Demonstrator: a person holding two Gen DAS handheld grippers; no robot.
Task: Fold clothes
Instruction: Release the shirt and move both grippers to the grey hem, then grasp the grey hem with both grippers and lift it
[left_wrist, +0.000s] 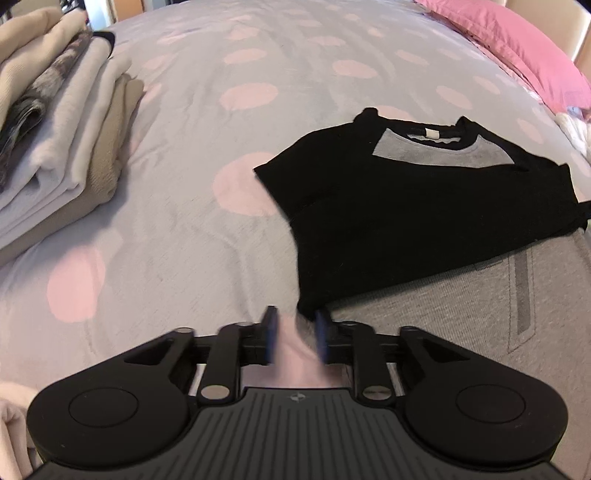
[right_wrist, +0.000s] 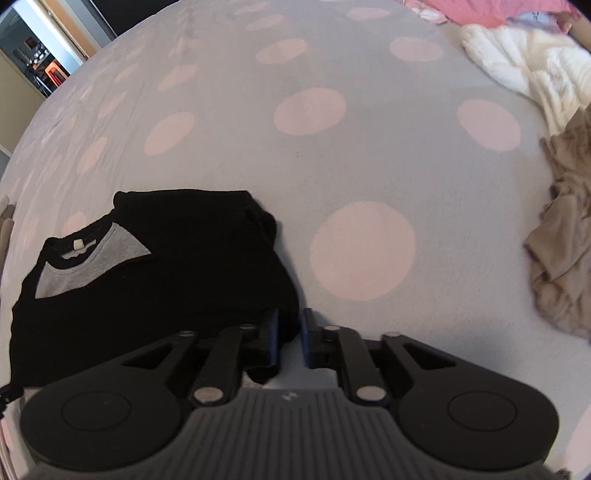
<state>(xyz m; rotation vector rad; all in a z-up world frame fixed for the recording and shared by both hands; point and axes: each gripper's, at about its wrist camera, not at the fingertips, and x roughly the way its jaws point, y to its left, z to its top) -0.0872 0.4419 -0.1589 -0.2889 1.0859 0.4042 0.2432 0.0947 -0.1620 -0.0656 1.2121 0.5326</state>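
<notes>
My left hand-held gripper (left_wrist: 293, 334) hangs spread and empty at the near-left corner of the black-and-grey shirt (left_wrist: 406, 206); the right hand-held gripper (right_wrist: 289, 338) is parted at its near-right edge. Sleeves lie folded in, so I judge it mid-fold; collar points away, long axis toward me, on the bed (right_wrist: 332, 158).

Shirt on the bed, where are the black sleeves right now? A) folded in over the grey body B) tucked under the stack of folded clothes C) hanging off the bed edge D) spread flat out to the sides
A: in the left wrist view the black sleeves lie folded in across the chest of the shirt, leaving grey showing only at the neck and lower body; the stack of folded clothes sits apart on the bedspread.
</notes>
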